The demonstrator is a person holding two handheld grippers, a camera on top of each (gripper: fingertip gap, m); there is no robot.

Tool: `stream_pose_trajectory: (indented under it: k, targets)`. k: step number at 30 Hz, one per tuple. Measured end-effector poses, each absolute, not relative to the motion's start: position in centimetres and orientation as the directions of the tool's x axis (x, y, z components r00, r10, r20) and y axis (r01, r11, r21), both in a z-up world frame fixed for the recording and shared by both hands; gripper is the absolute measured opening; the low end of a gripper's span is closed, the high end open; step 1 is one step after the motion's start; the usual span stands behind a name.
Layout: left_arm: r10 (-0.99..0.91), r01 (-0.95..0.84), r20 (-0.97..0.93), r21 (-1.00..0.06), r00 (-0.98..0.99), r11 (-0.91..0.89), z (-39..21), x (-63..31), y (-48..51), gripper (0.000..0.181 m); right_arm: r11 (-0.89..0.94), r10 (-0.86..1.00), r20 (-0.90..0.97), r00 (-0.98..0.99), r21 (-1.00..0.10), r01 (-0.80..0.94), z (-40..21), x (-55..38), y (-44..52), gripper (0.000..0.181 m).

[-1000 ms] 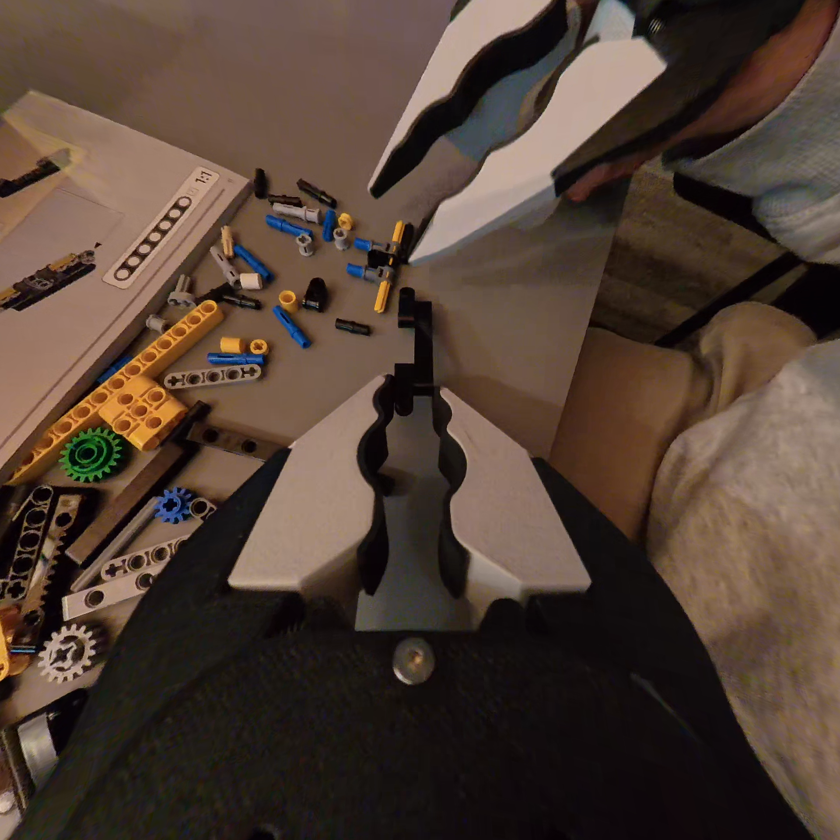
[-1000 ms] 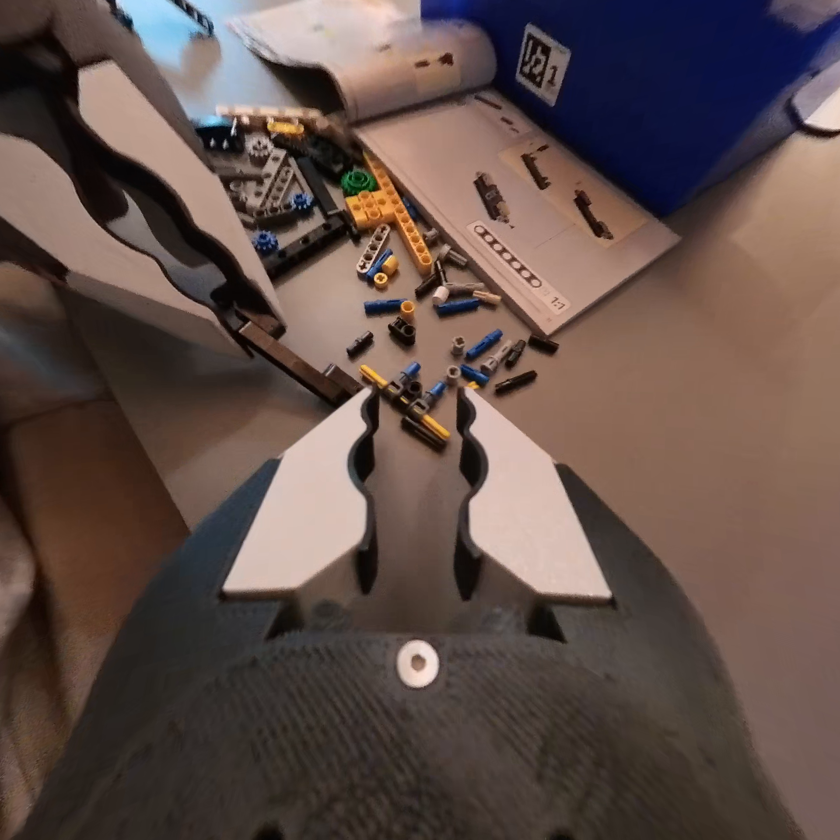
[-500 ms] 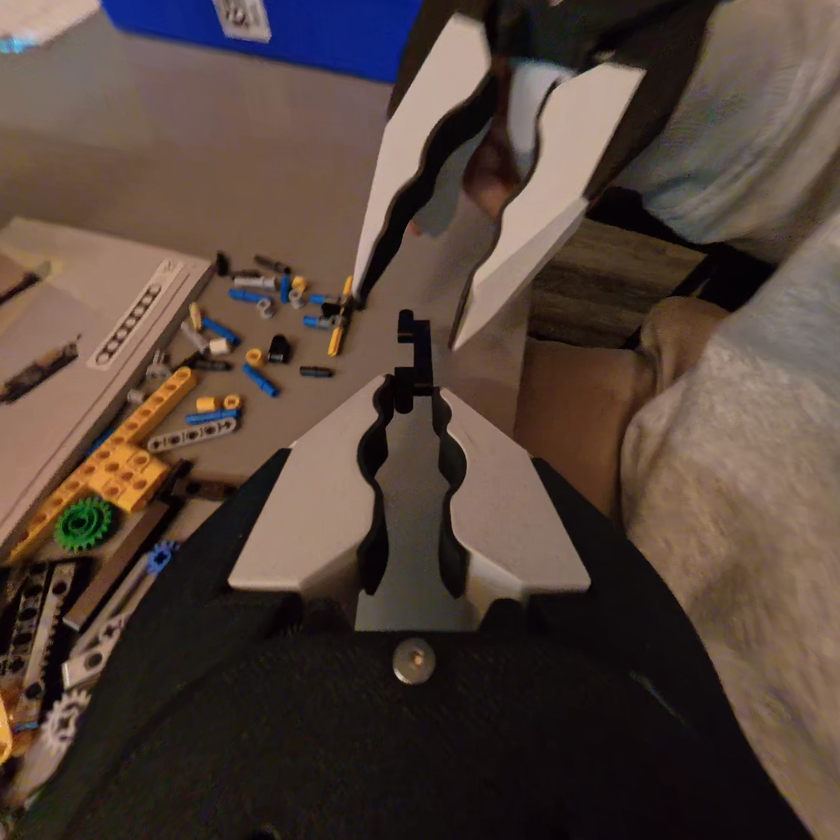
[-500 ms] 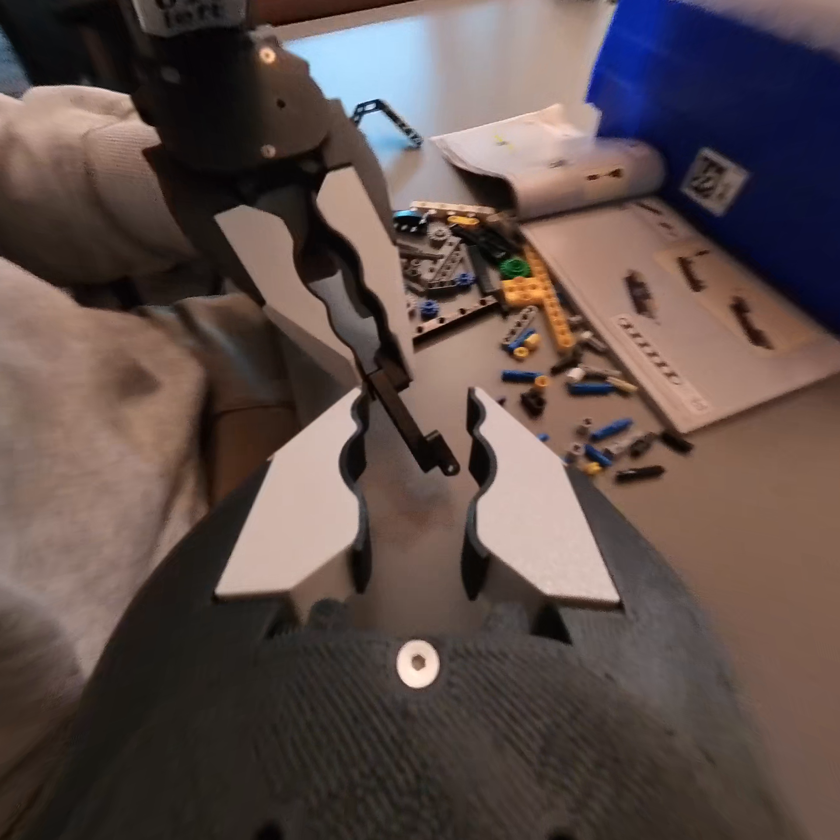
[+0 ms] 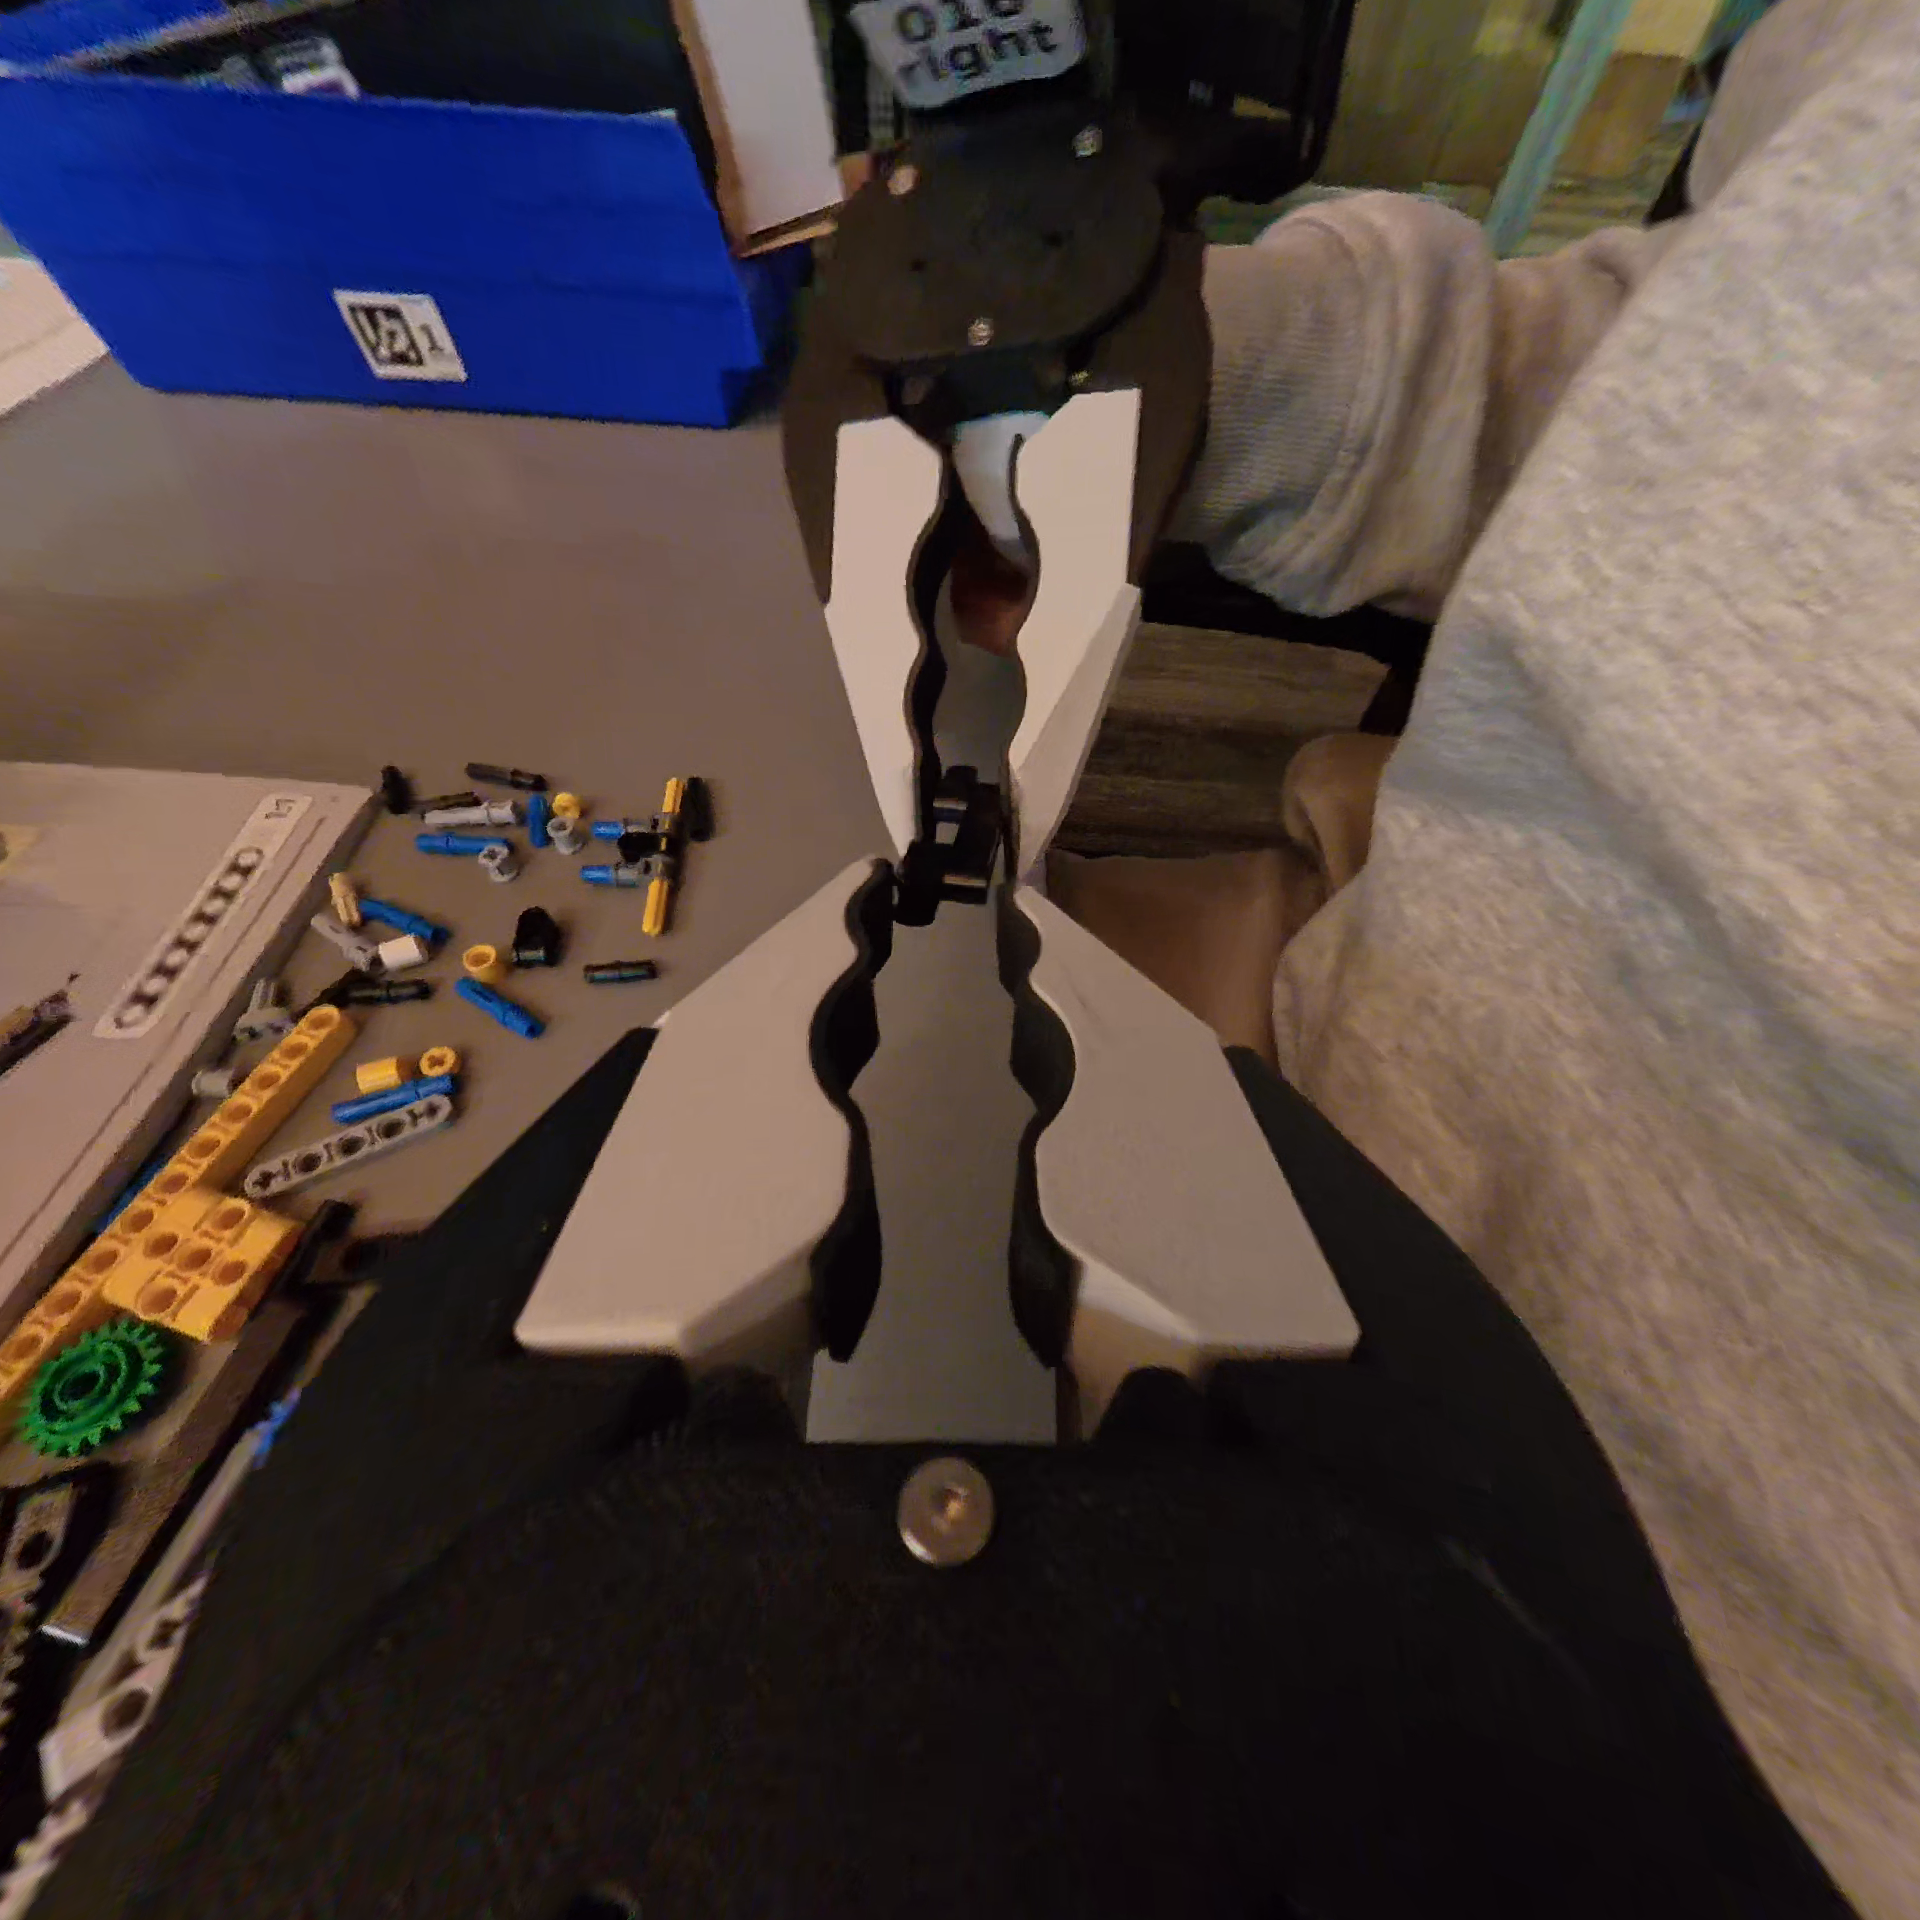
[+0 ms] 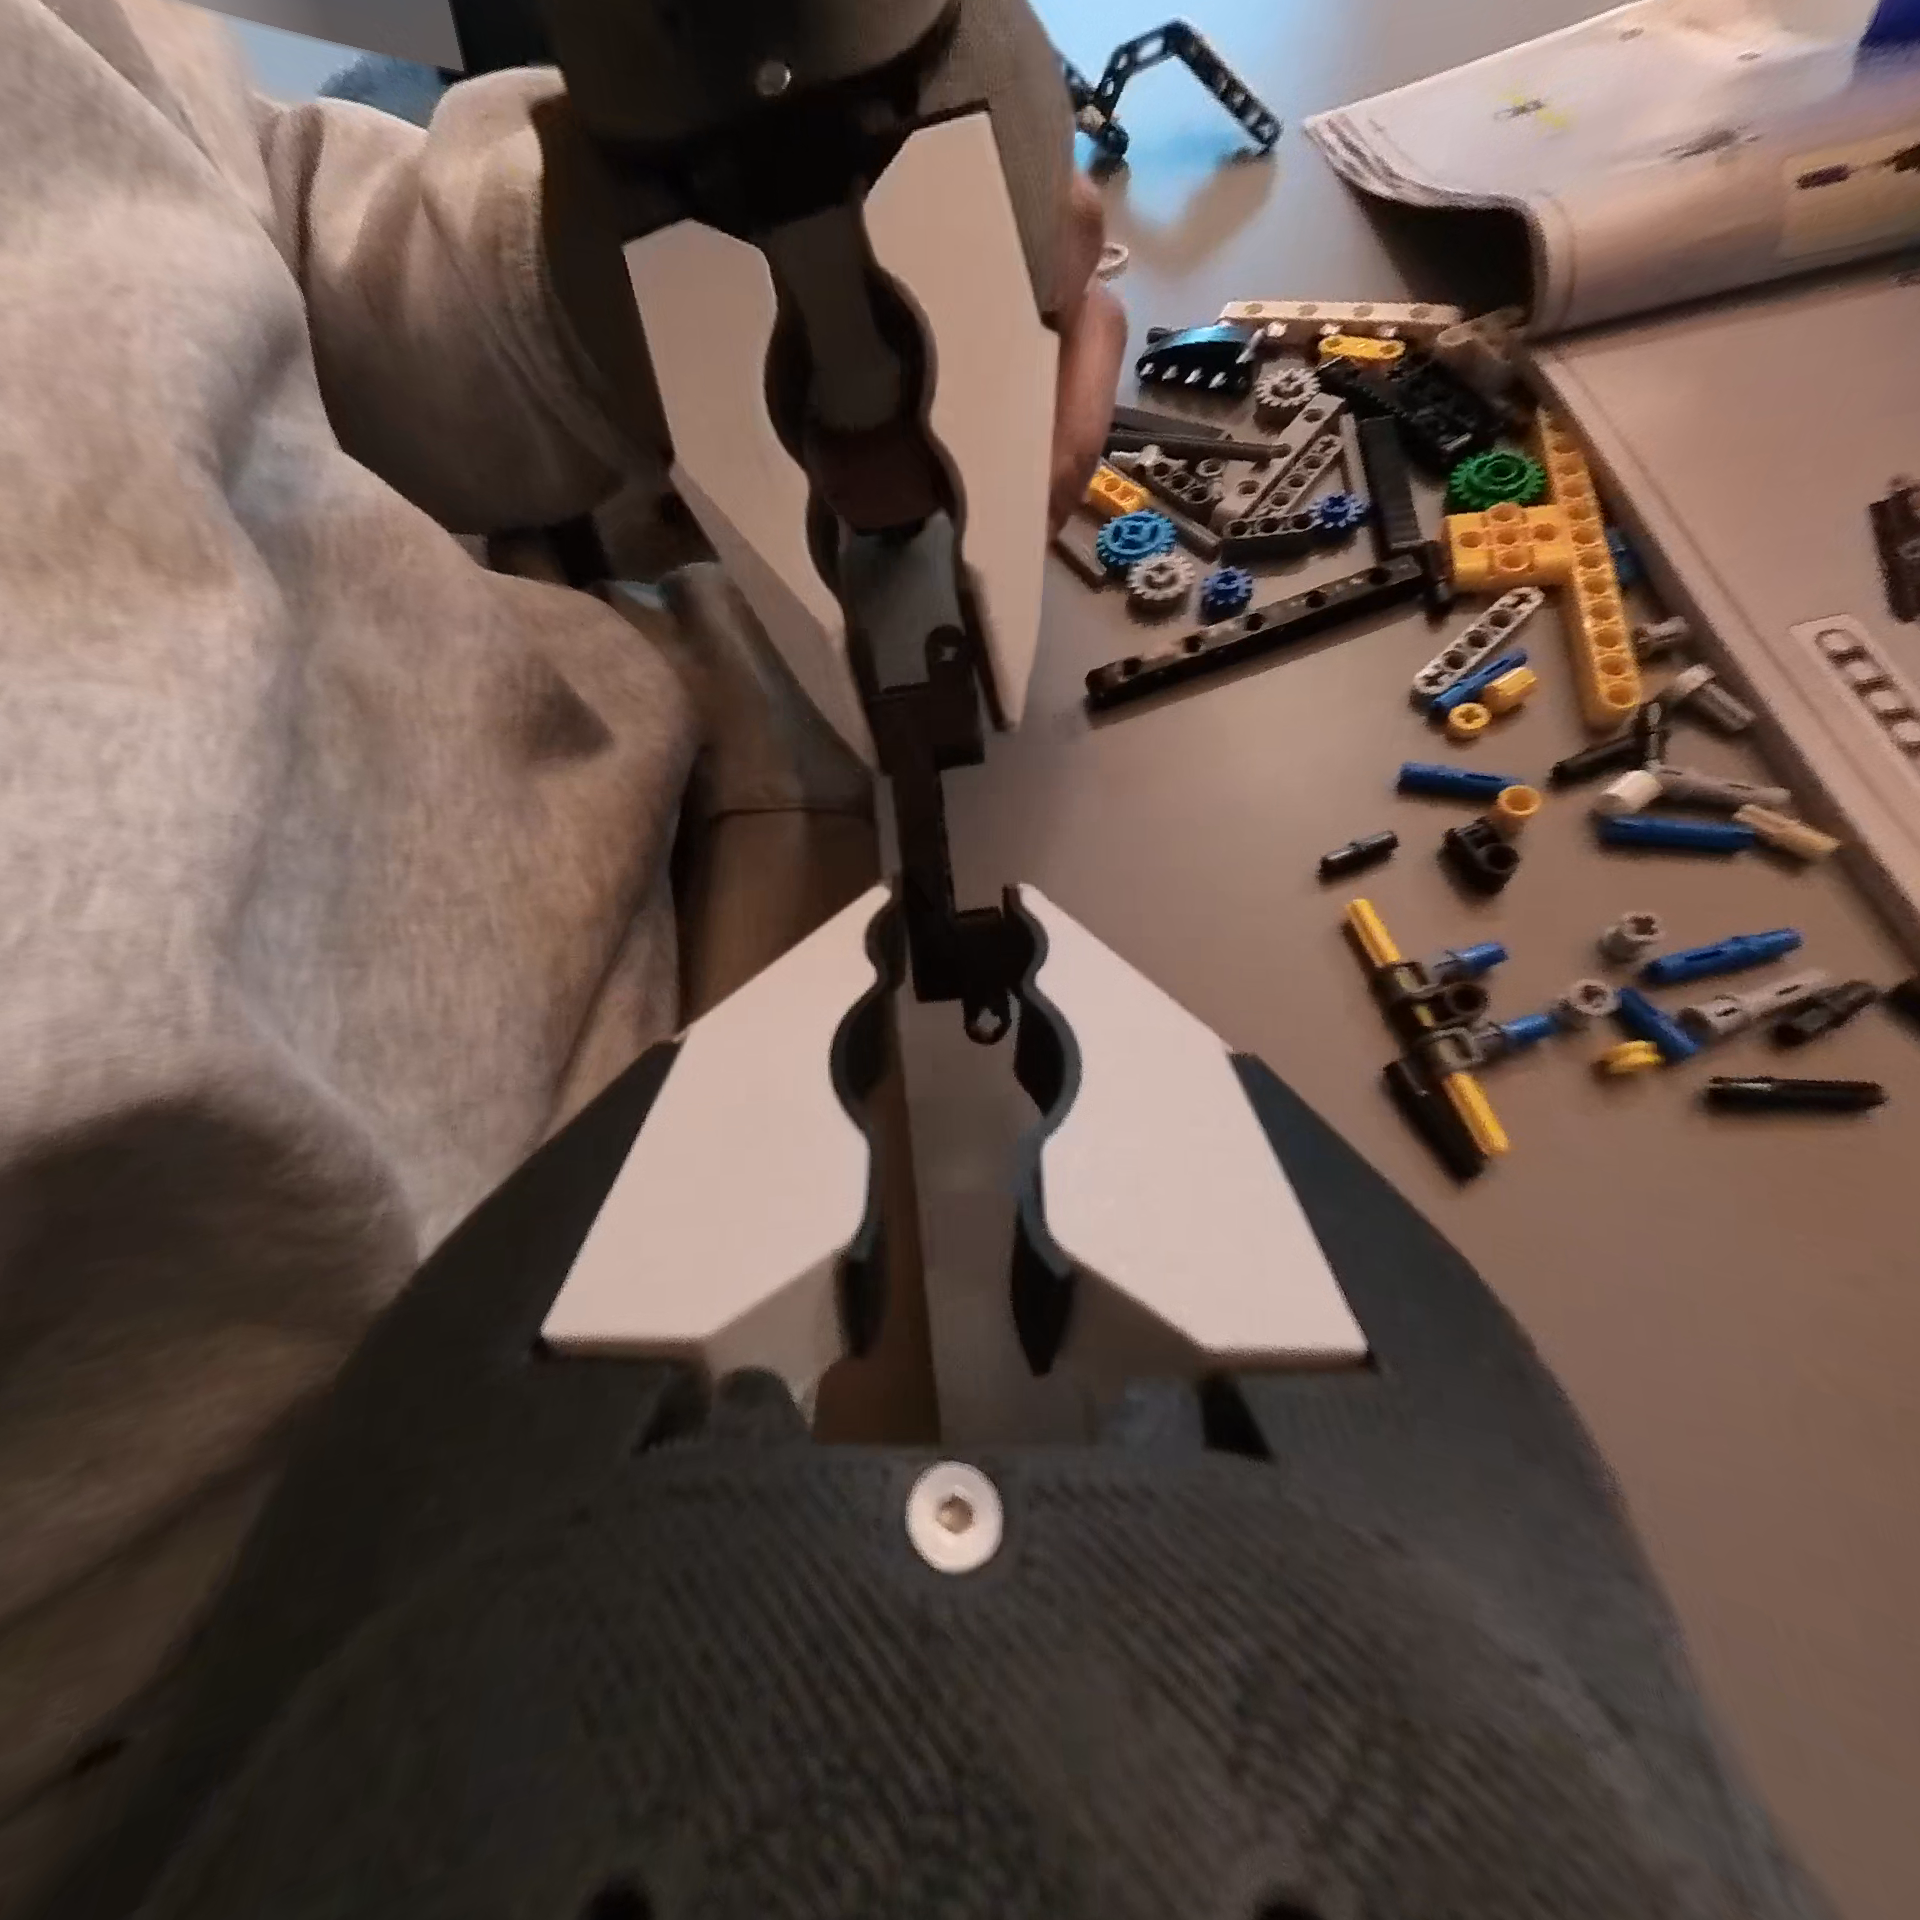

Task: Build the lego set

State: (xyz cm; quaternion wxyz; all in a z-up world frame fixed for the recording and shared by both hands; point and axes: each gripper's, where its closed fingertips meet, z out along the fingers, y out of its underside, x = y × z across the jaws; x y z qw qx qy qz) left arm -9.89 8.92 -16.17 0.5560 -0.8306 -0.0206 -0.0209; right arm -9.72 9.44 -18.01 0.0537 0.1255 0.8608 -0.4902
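A long thin black Lego piece (image 6: pixel 925 831) is held in the air between the two grippers, over the table's near edge. My left gripper (image 5: pixel 945 883) is shut on one end of it. My right gripper (image 6: pixel 954 899) faces it tip to tip and is shut on the other end. In the left wrist view the piece (image 5: pixel 951 842) shows as a short black stub between both pairs of tips, with the right gripper (image 5: pixel 961 821) coming down from above. In the right wrist view the left gripper (image 6: pixel 935 727) reaches in from the top.
Loose Lego parts lie on the grey table (image 5: pixel 416 582): a yellow beam (image 6: pixel 1590 582), a green gear (image 6: pixel 1496 478), blue pins and a small yellow-axle assembly (image 6: pixel 1434 1049). An open instruction booklet (image 5: pixel 135 935) and a blue bin (image 5: pixel 416 239) sit behind. A person's grey sleeves flank the grippers.
My right gripper came up from the table, turned to face the left gripper and closed on the free end of the black piece. The left gripper kept its hold.
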Motion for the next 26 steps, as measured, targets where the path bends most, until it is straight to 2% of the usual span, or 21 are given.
stream_pose_trajectory:
  k: [1,3,6,10,12,19,23,26]
  targets:
    - [0.017,0.101,0.102,-0.921,0.995,-0.376,-16.1,-10.0,8.9,0.027,0.495,0.182,-0.166,-0.969,-0.836,0.237,-18.0,-10.2,9.5,0.016]
    - [0.044,0.213,0.211,-0.908,0.976,-0.362,-16.1,-10.6,8.7,0.037,0.529,0.223,-0.011,-0.975,-0.839,0.131,-18.1,-11.3,9.7,0.016]
    - [0.092,0.389,0.381,-0.861,0.92,-0.328,-16.3,-11.7,8.6,0.039,0.597,0.248,0.256,-0.934,-0.8,-0.061,-17.8,-12.6,9.8,0.016]
    - [0.101,0.478,0.47,-0.829,0.877,-0.29,-16.1,-12.0,8.8,0.023,0.628,0.252,0.461,-0.851,-0.747,-0.219,-17.0,-13.3,9.6,0.016]
    - [0.107,0.47,0.461,-0.83,0.881,-0.301,-16.3,-12.0,8.9,0.011,0.659,0.237,0.5,-0.833,-0.713,-0.24,-17.4,-13.4,9.8,0.016]
    - [0.122,0.476,0.463,-0.82,0.878,-0.317,-16.7,-12.1,9.0,0.013,0.762,0.15,0.617,-0.772,-0.57,-0.308,-19.2,-13.8,10.3,0.015]
    - [0.171,0.448,0.414,-0.811,0.894,-0.377,-17.7,-12.3,9.0,0.006,0.768,0.154,0.611,-0.776,-0.568,-0.295,-19.6,-13.9,10.4,0.017]
    - [0.199,0.391,0.338,-0.813,0.92,-0.431,-18.4,-12.4,8.9,0.006,0.739,0.209,0.547,-0.811,-0.631,-0.235,-19.4,-14.0,10.6,0.026]
